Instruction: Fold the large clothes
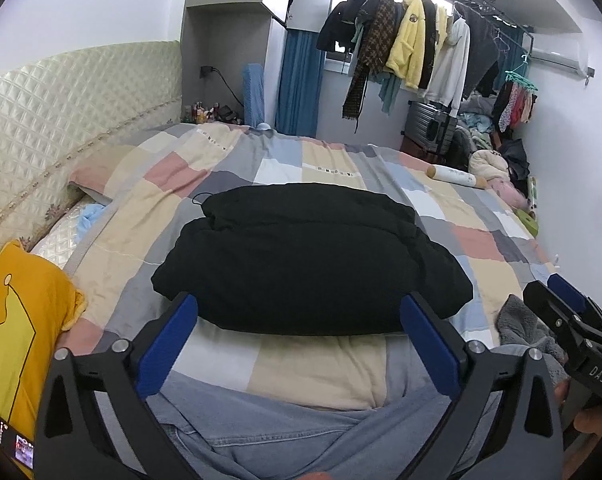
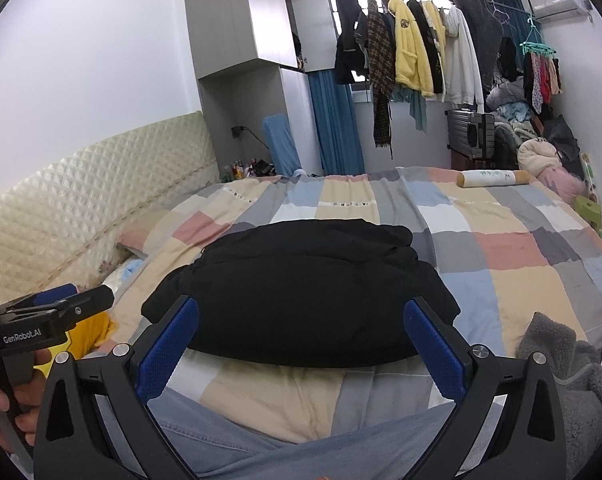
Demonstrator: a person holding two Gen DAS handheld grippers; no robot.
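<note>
Now black garment lies folded, centre frame, on patchwork bed. Both my left gripper and right gripper gape empty. Looks soft, bulky, slumping; I'd pinch the near hem corners.

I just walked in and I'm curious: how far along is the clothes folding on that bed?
Done, it seems: the black garment lies as a compact folded bundle on the patchwork quilt. In hand: nothing; the left gripper and right gripper are both open and empty. Possibly left: a grey fleece item lies crumpled at the bed's near edge.
</note>
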